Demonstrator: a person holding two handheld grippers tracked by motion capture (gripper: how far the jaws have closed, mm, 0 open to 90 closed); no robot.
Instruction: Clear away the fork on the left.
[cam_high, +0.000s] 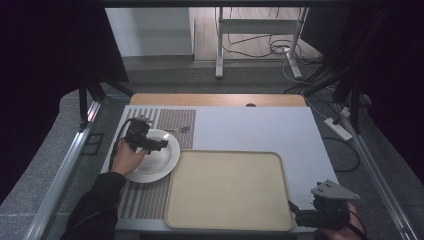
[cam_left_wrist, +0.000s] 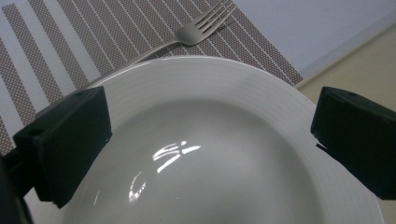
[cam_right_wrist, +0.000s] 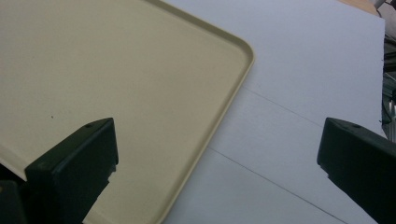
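A white plate lies on a striped placemat at the table's left. My left gripper hovers over the plate, open, with nothing between its jaws. A metal fork rests on the mat just beyond the plate's far rim; its tines show in the left gripper view. A beige tray sits empty in the middle front. My right gripper is open at the tray's near right corner, straddling the tray's edge.
The white tabletop stretches behind and to the right of the tray. A wooden strip runs along the far edge. Cables and a power strip lie on the floor to the right.
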